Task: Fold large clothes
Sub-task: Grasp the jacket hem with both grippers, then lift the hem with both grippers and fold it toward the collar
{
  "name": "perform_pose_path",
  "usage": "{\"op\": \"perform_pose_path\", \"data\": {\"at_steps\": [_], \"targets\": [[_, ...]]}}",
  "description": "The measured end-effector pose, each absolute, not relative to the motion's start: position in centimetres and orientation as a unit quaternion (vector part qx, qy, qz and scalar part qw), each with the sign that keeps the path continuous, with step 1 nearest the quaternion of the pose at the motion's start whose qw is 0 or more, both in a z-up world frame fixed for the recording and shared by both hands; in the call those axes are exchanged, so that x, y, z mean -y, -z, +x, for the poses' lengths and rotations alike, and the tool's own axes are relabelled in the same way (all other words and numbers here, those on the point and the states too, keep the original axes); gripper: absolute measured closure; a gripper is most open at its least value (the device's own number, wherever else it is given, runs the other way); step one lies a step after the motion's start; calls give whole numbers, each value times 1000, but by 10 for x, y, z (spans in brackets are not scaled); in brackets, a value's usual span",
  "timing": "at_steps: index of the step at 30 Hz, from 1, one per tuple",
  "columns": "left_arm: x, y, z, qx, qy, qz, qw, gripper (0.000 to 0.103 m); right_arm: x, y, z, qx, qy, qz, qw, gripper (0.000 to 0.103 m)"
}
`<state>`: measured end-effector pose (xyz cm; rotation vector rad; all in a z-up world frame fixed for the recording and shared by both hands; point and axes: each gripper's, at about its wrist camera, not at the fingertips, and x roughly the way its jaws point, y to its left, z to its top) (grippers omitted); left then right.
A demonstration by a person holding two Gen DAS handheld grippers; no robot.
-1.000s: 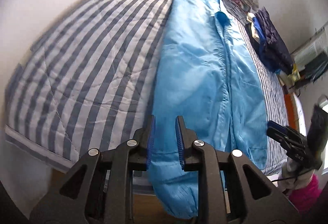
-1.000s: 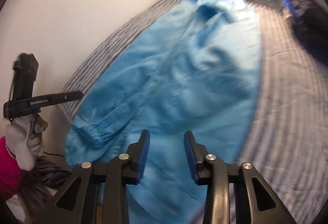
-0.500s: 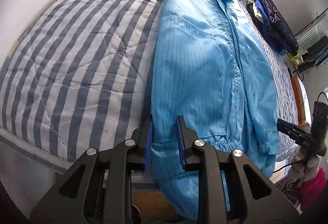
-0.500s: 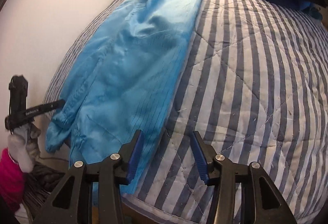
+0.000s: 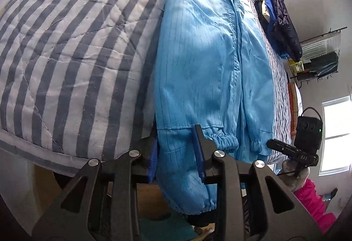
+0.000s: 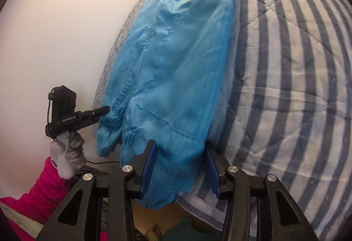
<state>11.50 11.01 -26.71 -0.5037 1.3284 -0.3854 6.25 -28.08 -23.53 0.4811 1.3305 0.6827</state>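
Right gripper [image 6: 179,169], now lowered to the hem of the blue garment [image 6: 176,60], is seen closing, cloth between the jaws but not yet pinched. Left gripper [image 5: 176,157], slightly widened, straddles the opposite hem corner unclamped. Garment lies lengthwise on the striped quilt [image 5: 72,47], hem overhanging; lift for folding is judged imminent.

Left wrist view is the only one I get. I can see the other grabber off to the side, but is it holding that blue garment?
Observer: Not pinched, as far as the right wrist view shows. The right gripper has the bottom hem of the blue garment between its blue pads, with gaps either side, and its jaws are closing.
Operator: And who is holding the grabber I'm looking along?
Observer: A hand in a pale grey glove, with a bright pink sleeve behind it.
Operator: What is beside that hem?
Observer: The striped quilt, right next to the garment's edge.
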Motion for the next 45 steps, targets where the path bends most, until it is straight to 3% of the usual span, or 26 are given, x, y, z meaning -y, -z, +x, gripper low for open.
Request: {"op": "perform_pose_path", "data": {"at_steps": [6,10,13,29,45], "targets": [[-108,265,116,-608,177,-227,740,94,282,232,72,-596,-320,246,694,73],[-107,257,117,-602,193,-253,732,99,279,232,74,-602,-324,250,686,93],[-103,244,118,-592,209,-268,731,100,278,229,76,-598,-325,270,681,98],[-80,177,179,-536,241,-277,760,100,299,175,131,-526,-339,339,703,101],[-70,191,307,-522,178,-271,789,100,305,170,255,-500,-245,286,780,101]]}}
